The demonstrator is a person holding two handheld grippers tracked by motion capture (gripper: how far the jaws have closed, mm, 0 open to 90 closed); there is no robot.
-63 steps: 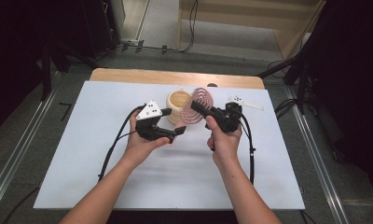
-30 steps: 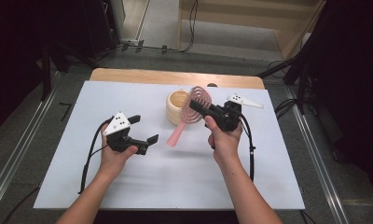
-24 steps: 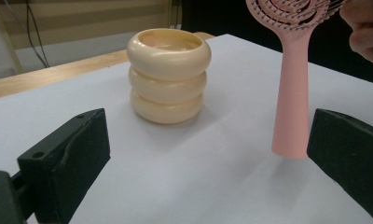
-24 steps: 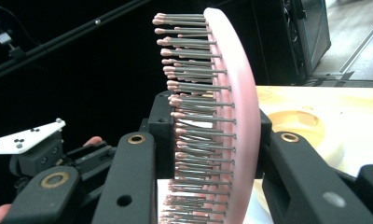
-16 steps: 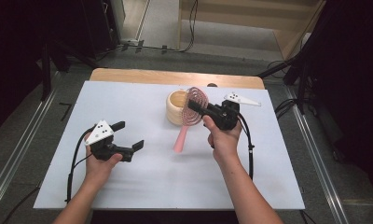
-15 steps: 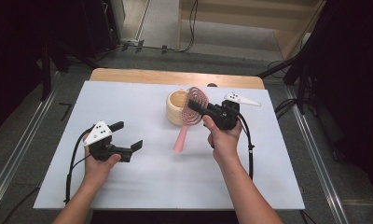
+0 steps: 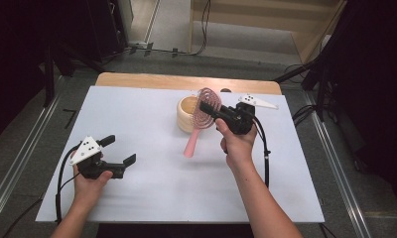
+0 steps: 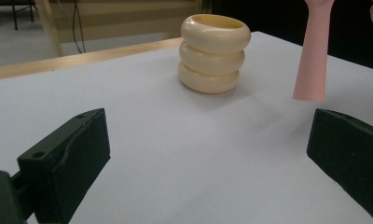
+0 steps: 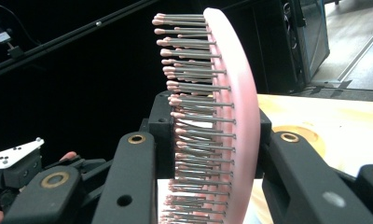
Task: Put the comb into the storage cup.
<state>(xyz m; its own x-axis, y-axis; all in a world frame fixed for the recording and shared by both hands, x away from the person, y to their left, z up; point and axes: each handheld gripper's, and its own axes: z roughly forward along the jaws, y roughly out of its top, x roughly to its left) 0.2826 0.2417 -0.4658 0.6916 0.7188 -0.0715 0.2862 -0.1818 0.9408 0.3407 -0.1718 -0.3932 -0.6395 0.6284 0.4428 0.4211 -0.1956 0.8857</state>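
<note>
Black fingers point(image 9: 128, 186) clamp the pink hairbrush point(image 9: 236, 116)

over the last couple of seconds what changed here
The left tongs let go of the pink hairbrush and drew away toward the table's near left, open and empty. The right tongs kept still, clamped on the brush head, handle hanging down. The cream holder stayed put.

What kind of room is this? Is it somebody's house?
Probably not a house; it looks like a lab or recording studio. The white table sits between metal floor rails, cables trail across the grey floor, and dark equipment stands surround it.
</note>
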